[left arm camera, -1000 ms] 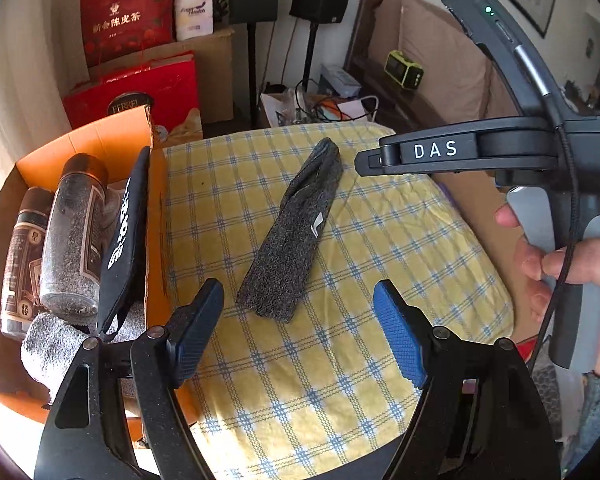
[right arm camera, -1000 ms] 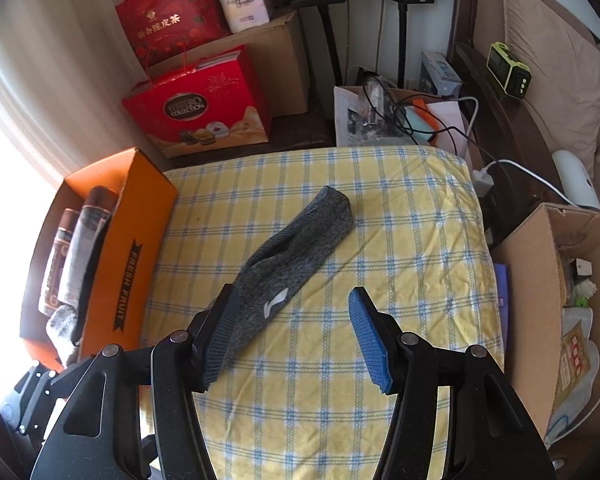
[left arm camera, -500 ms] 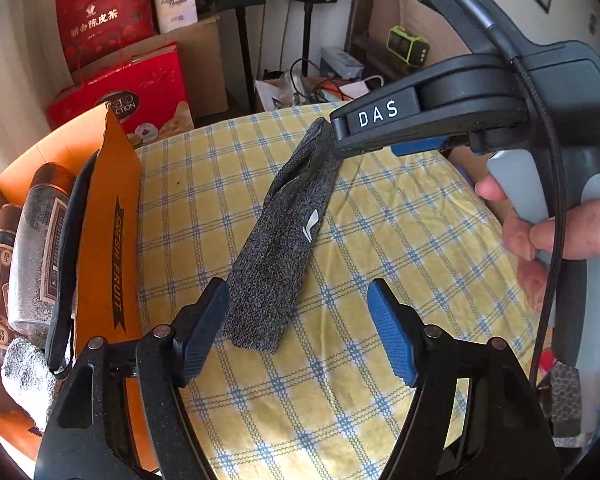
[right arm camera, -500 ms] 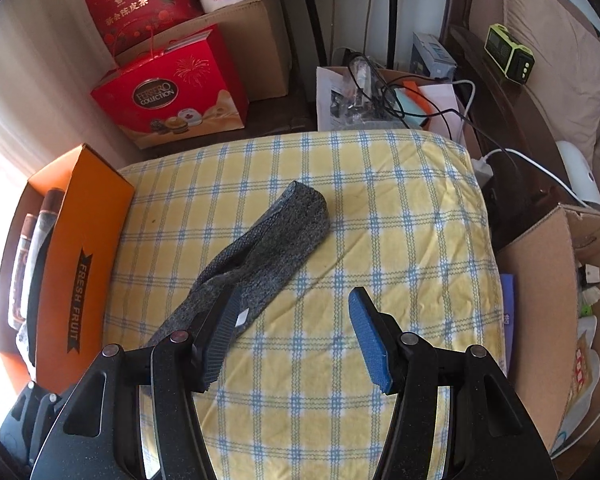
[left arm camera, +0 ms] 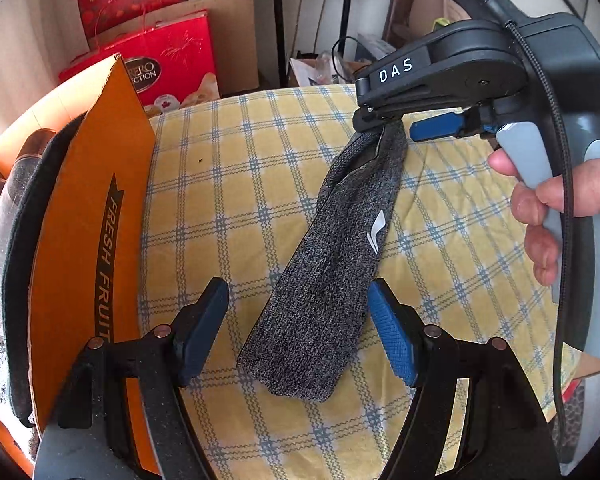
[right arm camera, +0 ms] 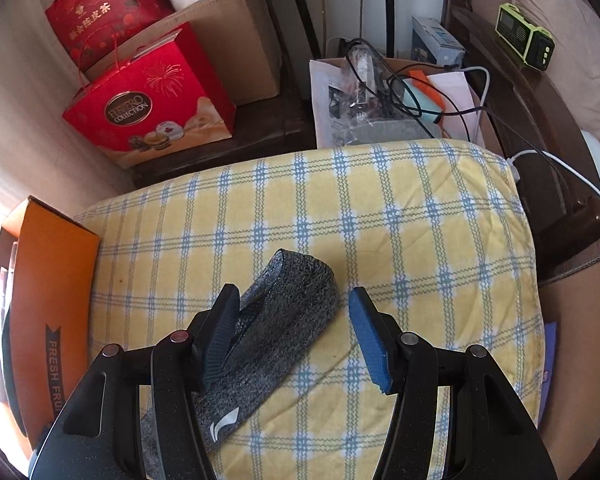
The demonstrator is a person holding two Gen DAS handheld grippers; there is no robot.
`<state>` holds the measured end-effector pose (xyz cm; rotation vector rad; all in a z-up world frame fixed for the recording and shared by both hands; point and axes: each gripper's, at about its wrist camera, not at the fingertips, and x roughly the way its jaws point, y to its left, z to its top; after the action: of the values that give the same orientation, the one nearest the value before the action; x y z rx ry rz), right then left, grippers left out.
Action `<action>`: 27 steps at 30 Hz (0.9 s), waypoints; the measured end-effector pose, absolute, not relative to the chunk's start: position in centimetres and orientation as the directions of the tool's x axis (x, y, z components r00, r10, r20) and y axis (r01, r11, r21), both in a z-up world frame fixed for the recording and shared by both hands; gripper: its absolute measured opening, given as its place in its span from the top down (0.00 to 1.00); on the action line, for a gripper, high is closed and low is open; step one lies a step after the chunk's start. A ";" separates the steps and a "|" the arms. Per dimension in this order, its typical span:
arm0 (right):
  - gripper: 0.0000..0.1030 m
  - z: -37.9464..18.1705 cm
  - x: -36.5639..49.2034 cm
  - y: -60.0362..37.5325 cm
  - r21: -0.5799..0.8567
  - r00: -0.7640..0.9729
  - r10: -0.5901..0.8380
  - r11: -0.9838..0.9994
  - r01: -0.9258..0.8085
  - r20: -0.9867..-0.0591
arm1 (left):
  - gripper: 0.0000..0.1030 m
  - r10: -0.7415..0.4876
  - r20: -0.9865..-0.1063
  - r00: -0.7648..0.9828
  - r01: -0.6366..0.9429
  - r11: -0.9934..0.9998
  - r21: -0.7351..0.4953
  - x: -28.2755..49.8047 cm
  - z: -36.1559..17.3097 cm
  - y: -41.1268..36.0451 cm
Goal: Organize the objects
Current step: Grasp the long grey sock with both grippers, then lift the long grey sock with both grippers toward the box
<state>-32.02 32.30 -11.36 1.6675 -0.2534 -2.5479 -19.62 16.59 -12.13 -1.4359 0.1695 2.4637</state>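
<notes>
A grey knitted sock (left arm camera: 332, 264) with a white logo lies diagonally on the yellow checked cloth (left arm camera: 260, 152). My left gripper (left arm camera: 298, 332) is open, its pads on either side of the sock's near end. My right gripper (right arm camera: 292, 328) is open over the sock's far end (right arm camera: 288, 308), with that end between its pads; it also shows in the left wrist view (left arm camera: 416, 128). An orange "Fresh Fruit" box (left arm camera: 88, 224) stands at the left and holds bottles (left arm camera: 8, 188) and dark fabric items.
Red gift bags (right arm camera: 148, 96) and a cardboard box (right arm camera: 236, 32) stand beyond the table. Papers and cables (right arm camera: 388, 96) lie at the far edge. A brown cardboard box (right arm camera: 580, 320) sits at the right. A green device (right arm camera: 524, 36) rests on dark furniture.
Both grippers have moved in on the sock. The right one came down over its far end, the left one advanced to bracket its near end. The sock has not moved.
</notes>
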 end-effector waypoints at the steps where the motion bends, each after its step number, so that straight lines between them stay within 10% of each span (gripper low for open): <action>1: 0.47 -11.5 -32.1 32.1 0.181 -0.400 -0.160 -0.983 -0.016 -0.903 | 0.34 0.181 -0.869 -0.461 -0.303 -0.952 -0.037 -19.6 -12.3 16.6; 10: 0.87 -11.6 -31.5 31.5 0.137 -0.416 -0.126 -0.991 0.003 -0.901 | 0.79 0.203 -0.871 -0.447 -0.326 -0.944 -0.053 -18.8 -12.9 17.0; 14: 0.90 -10.8 -30.9 31.5 0.130 -0.431 -0.122 -0.991 0.010 -0.894 | 0.91 0.201 -0.865 -0.460 -0.326 -0.944 -0.045 -18.1 -12.4 17.6; 27: 0.90 -3.5 -27.1 31.0 0.136 -0.523 -0.141 -0.990 0.049 -0.841 | 0.92 0.269 -0.816 -0.511 -0.360 -0.929 -0.080 -15.5 -7.5 17.1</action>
<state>-27.12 31.00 -3.47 1.4743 -0.1440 -2.6460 -15.50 17.13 -7.47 -1.2987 0.1412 2.4507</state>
